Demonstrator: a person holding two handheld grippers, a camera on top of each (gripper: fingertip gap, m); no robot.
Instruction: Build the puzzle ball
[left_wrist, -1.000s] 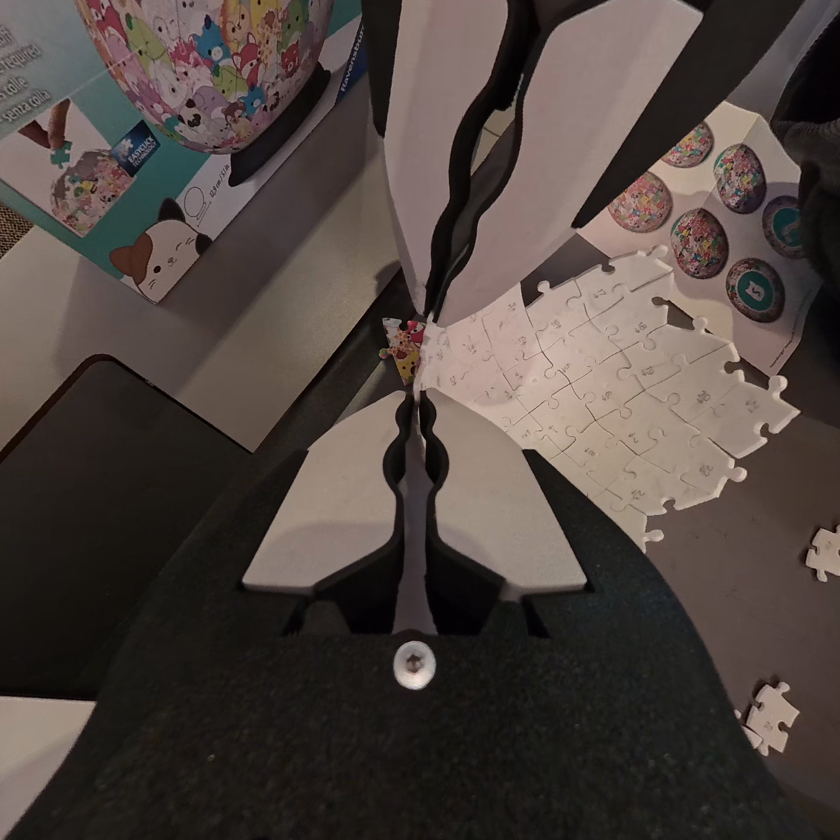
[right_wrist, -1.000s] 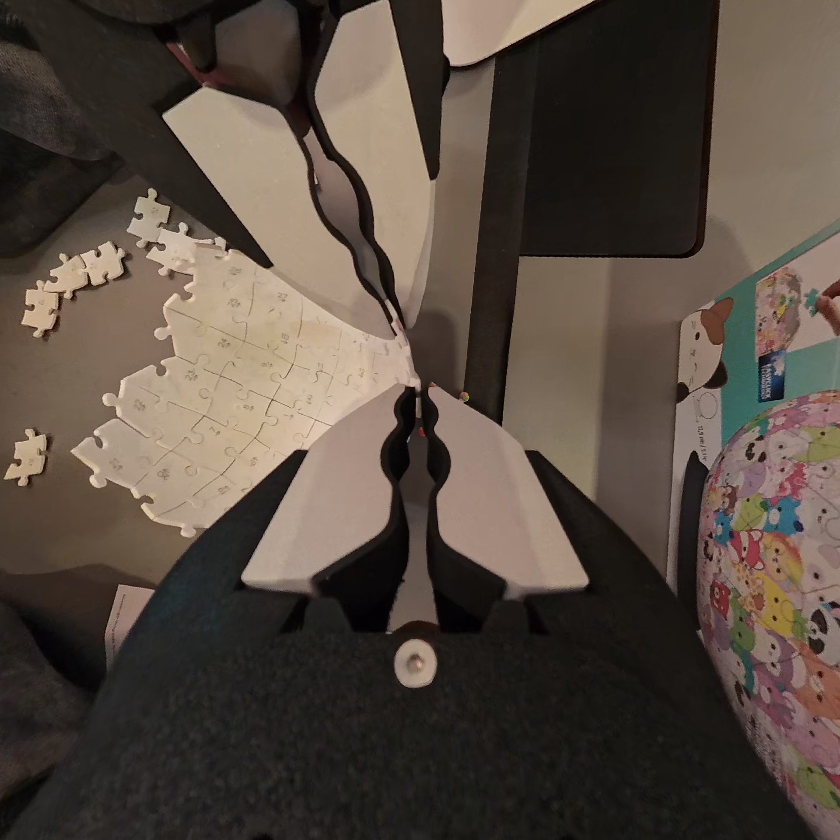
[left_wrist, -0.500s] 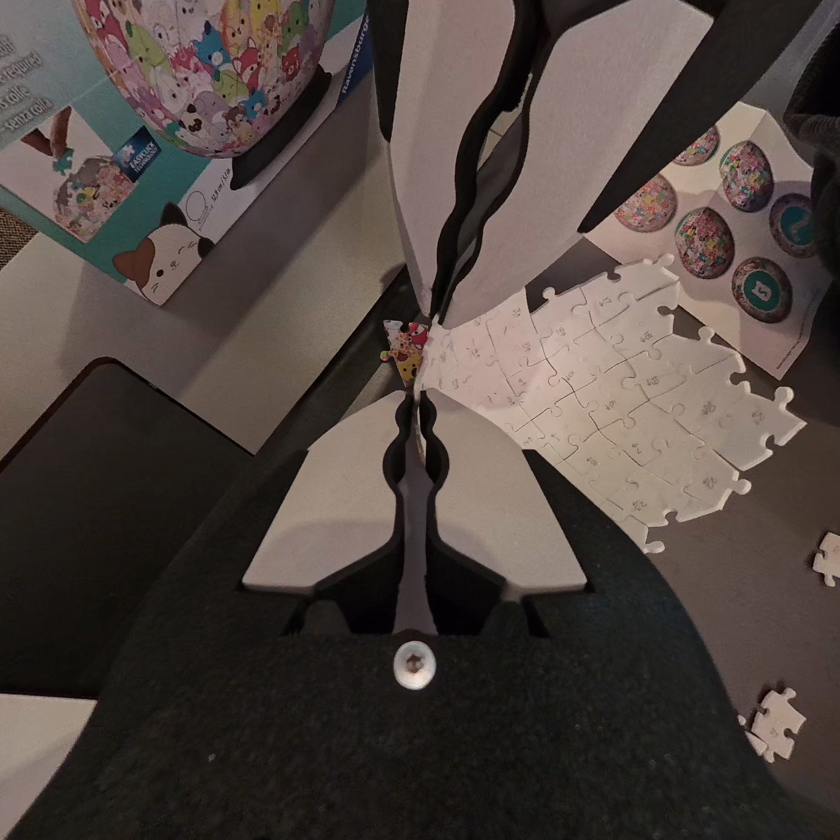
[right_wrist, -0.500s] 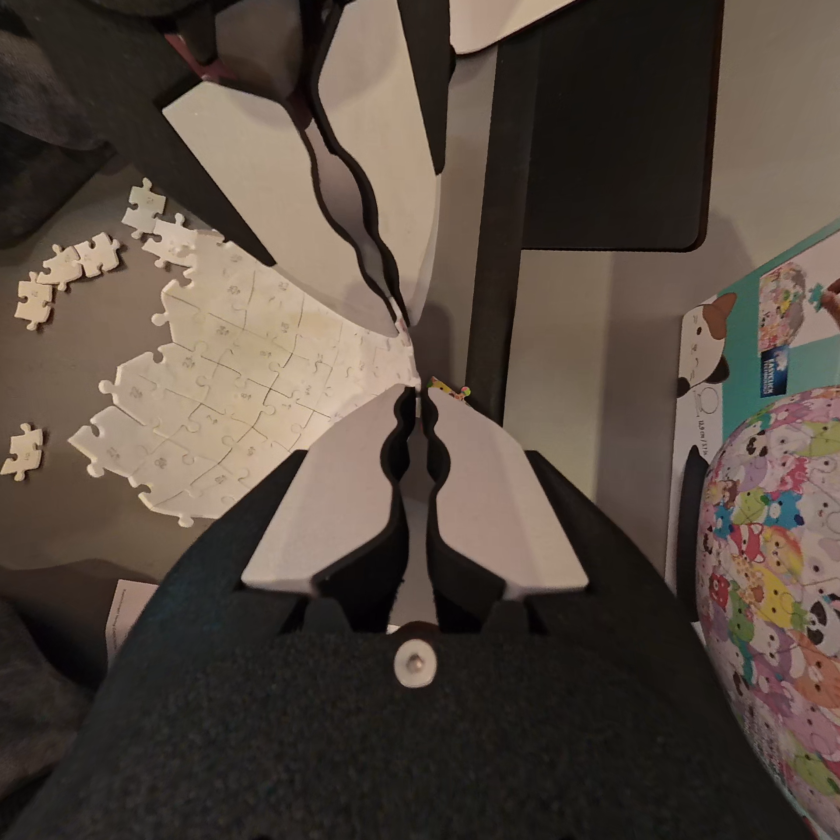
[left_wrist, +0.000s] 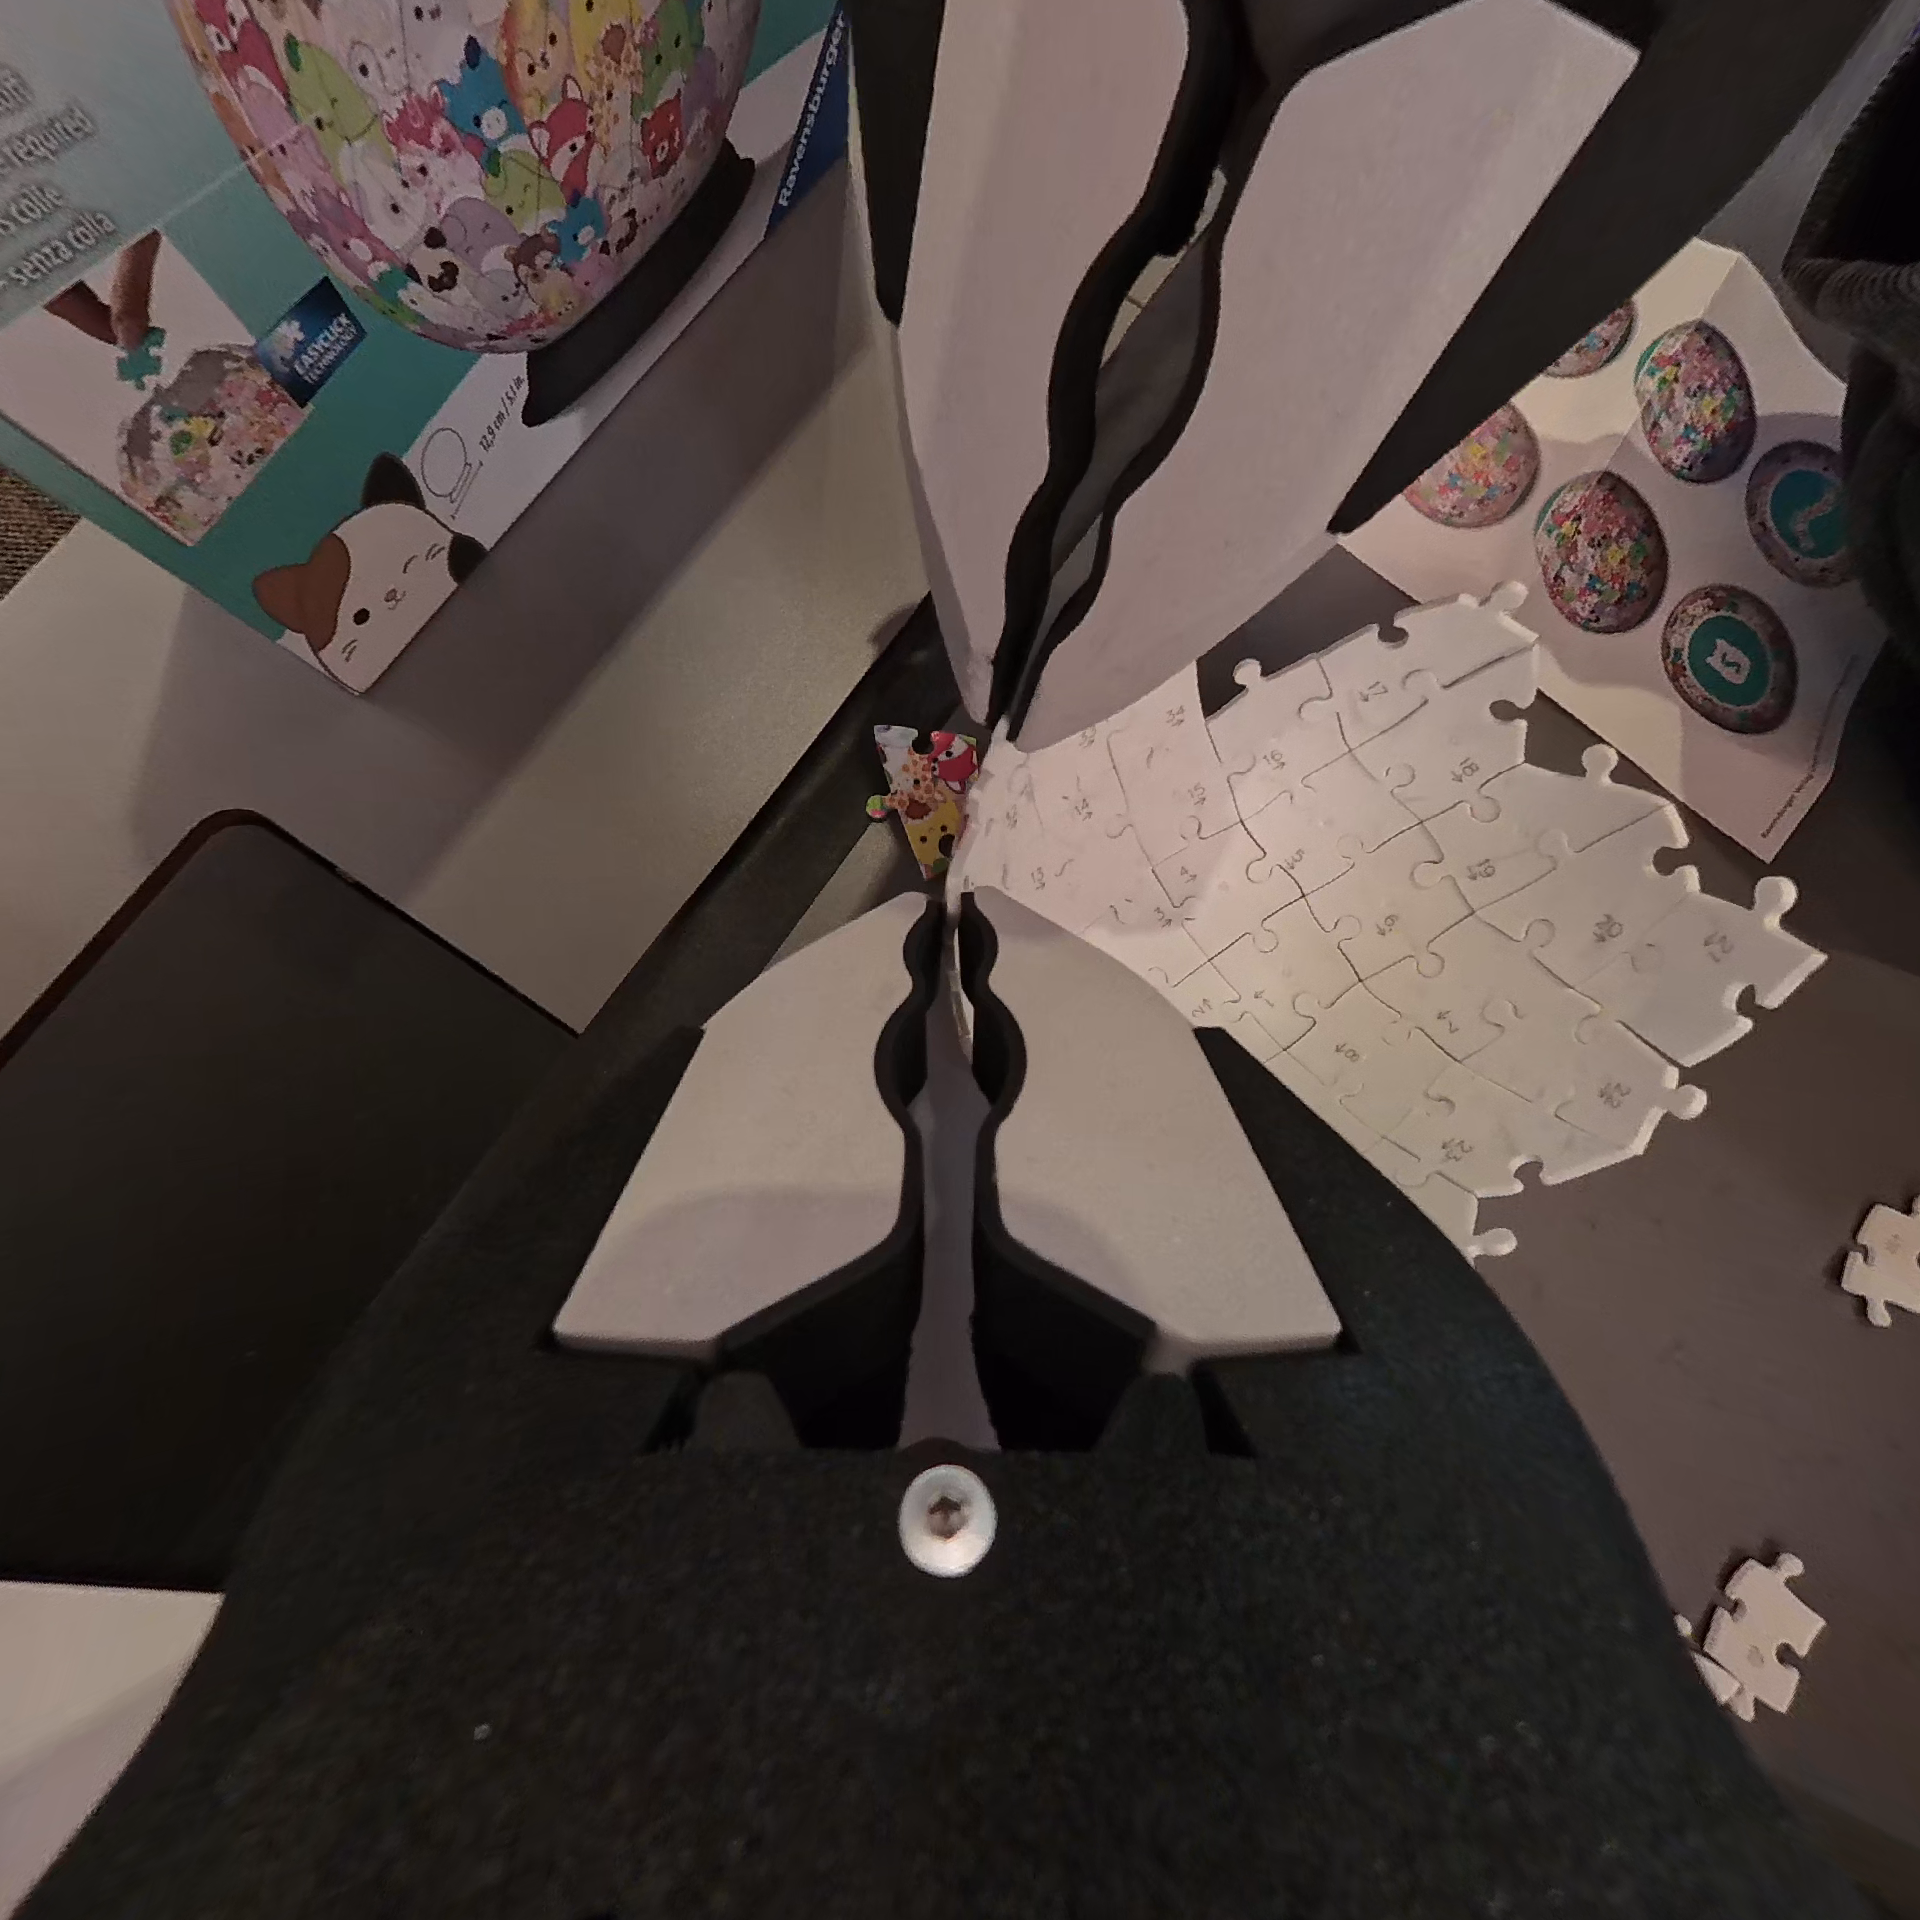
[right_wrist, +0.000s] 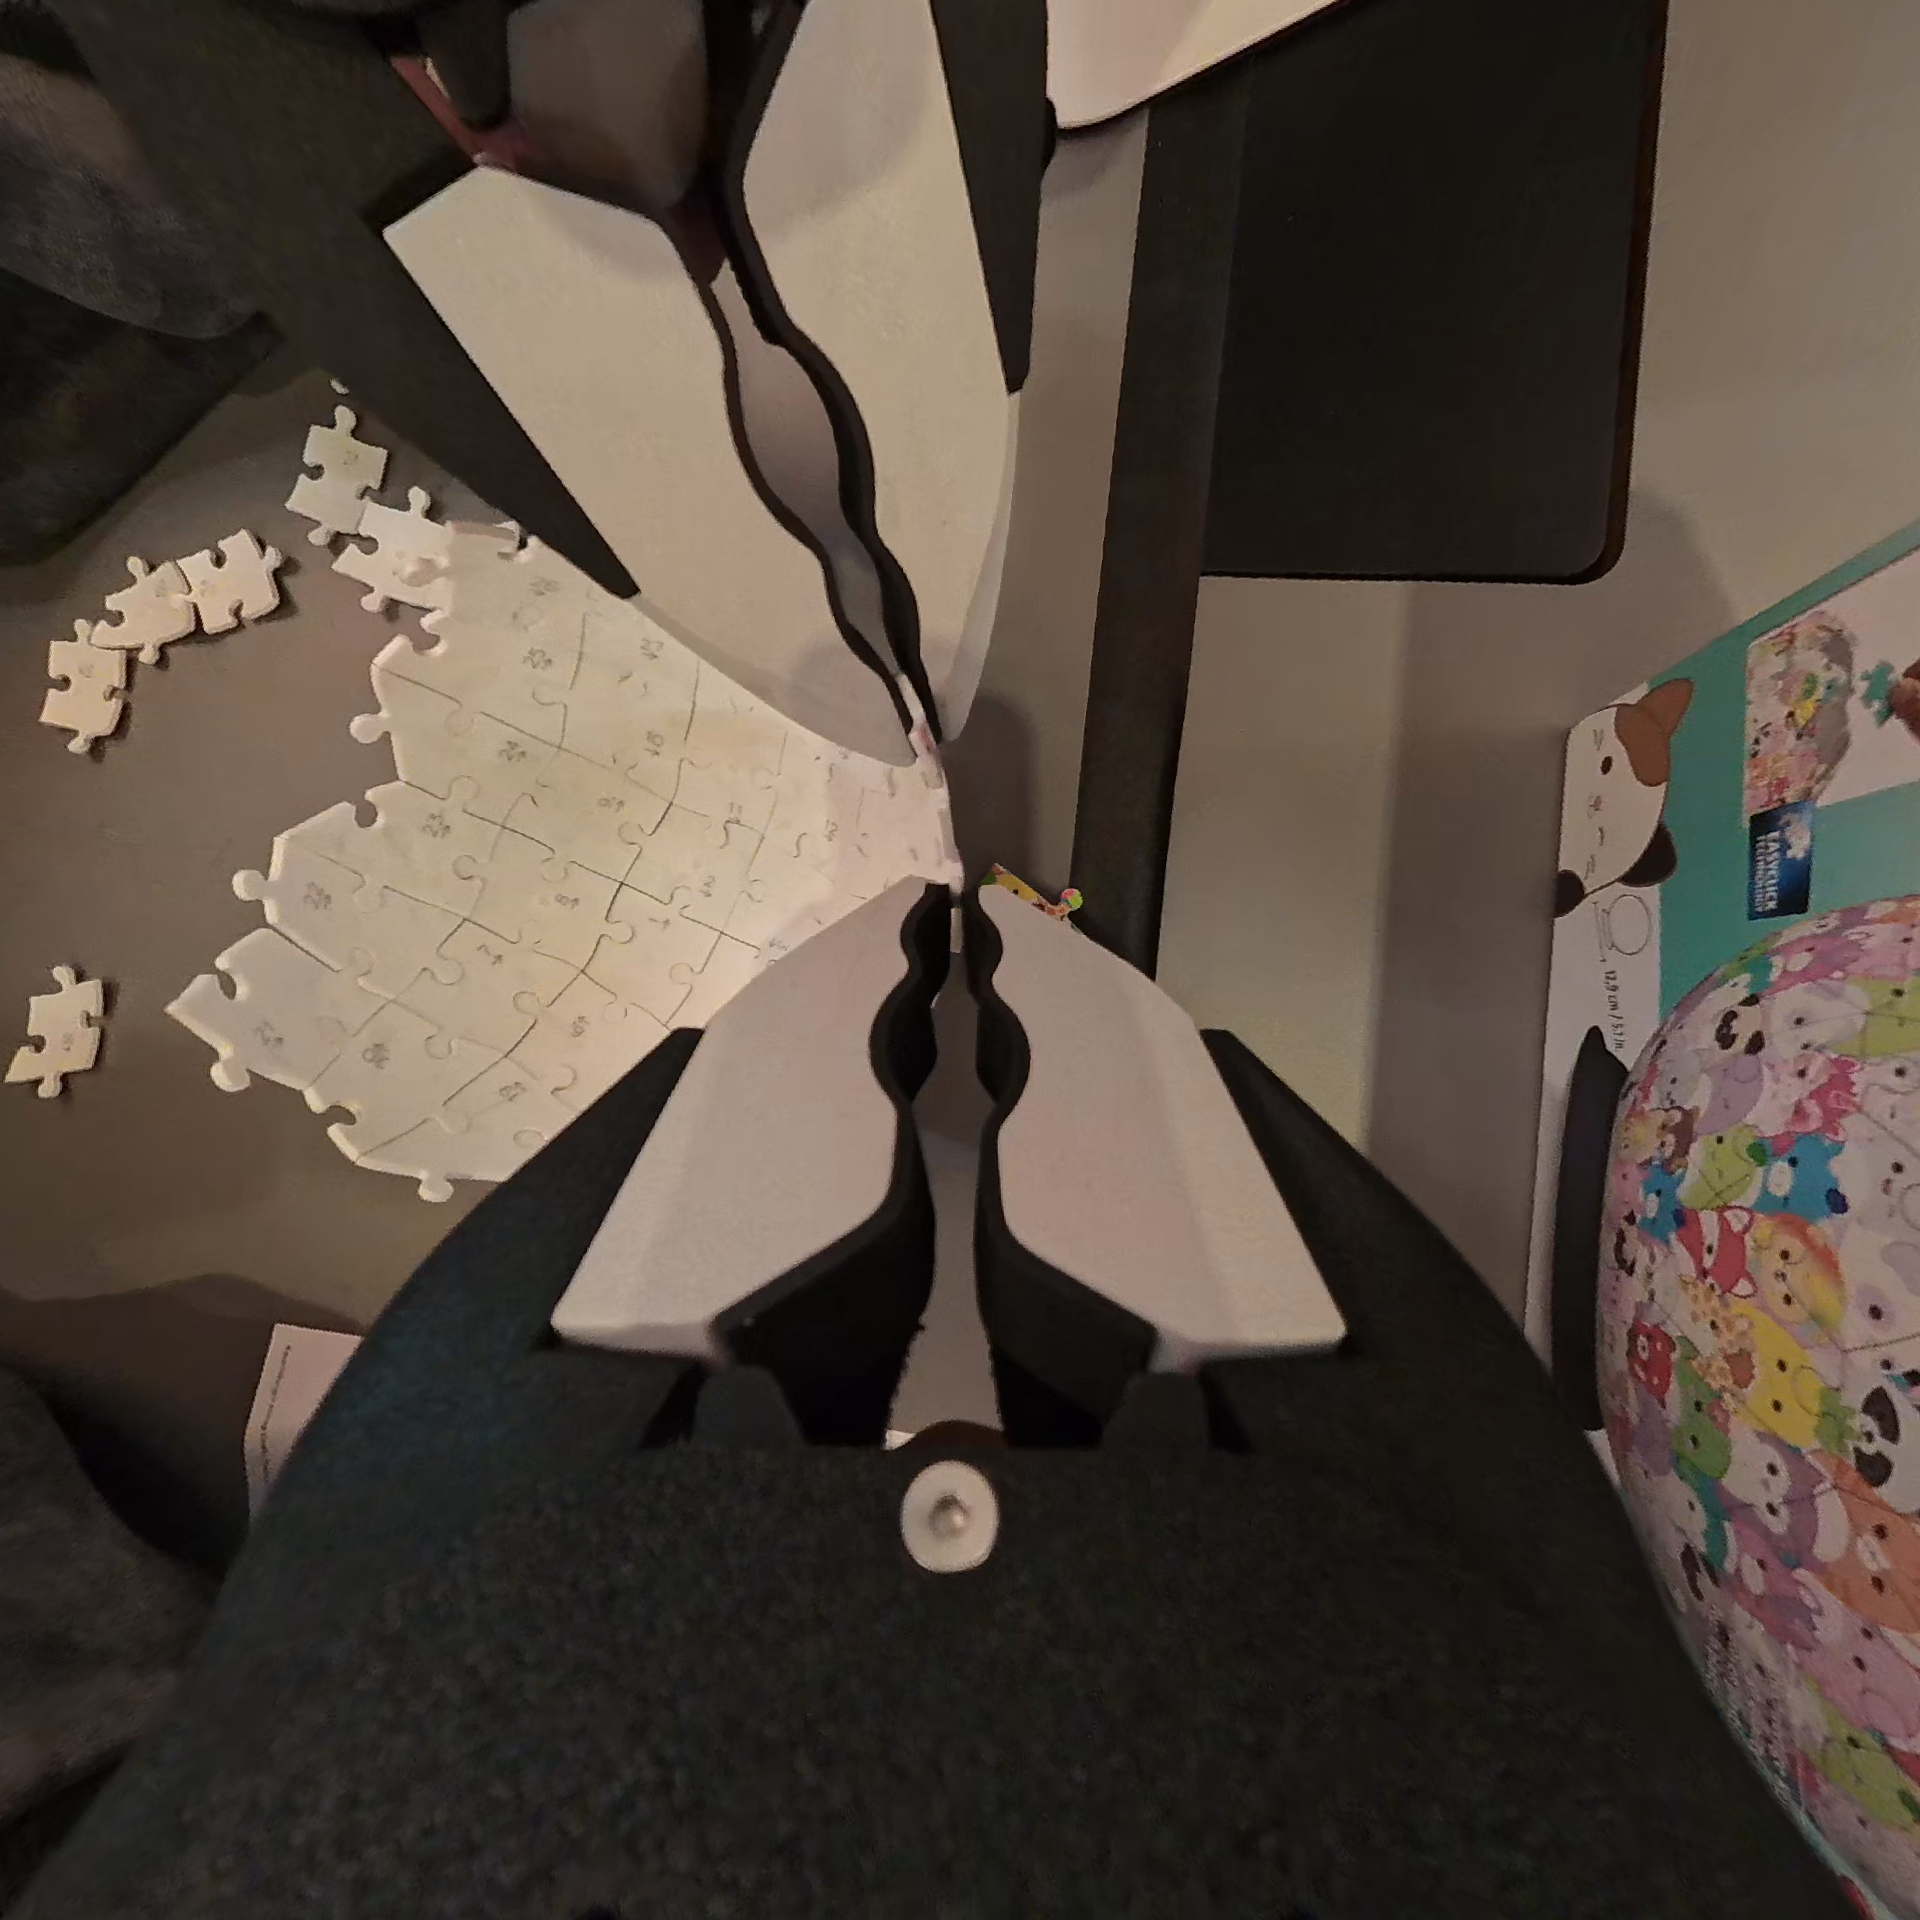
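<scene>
A curved section of joined puzzle pieces (left_wrist: 1382, 914), white numbered backs up, fans out to the right in the left wrist view and to the left in the right wrist view (right_wrist: 499, 894). My left gripper (left_wrist: 951, 904) is shut on its narrow end. My right gripper (left_wrist: 1003, 717) comes in from the top and is shut on the same end, just beside the left one. In the right wrist view the right gripper (right_wrist: 956, 899) is at the bottom and the left gripper (right_wrist: 930, 748) is above. A colourful piece (left_wrist: 925, 795) sticks out at that end, partly hidden in the right wrist view (right_wrist: 1029, 894).
The teal puzzle box (left_wrist: 312, 436) showing the finished ball lies on the light table, at the right edge in the right wrist view (right_wrist: 1766, 1143). A leaflet (left_wrist: 1662, 499) and loose white pieces (left_wrist: 1756, 1642) (right_wrist: 156, 623) lie on the grey mat. A black panel (right_wrist: 1403, 312) lies nearby. My left and right fingertips are right by each other.
Both grippers stay shut on the section, which has shifted slightly. The colourful piece has come into sight beside my right fingertips in the right wrist view.
</scene>
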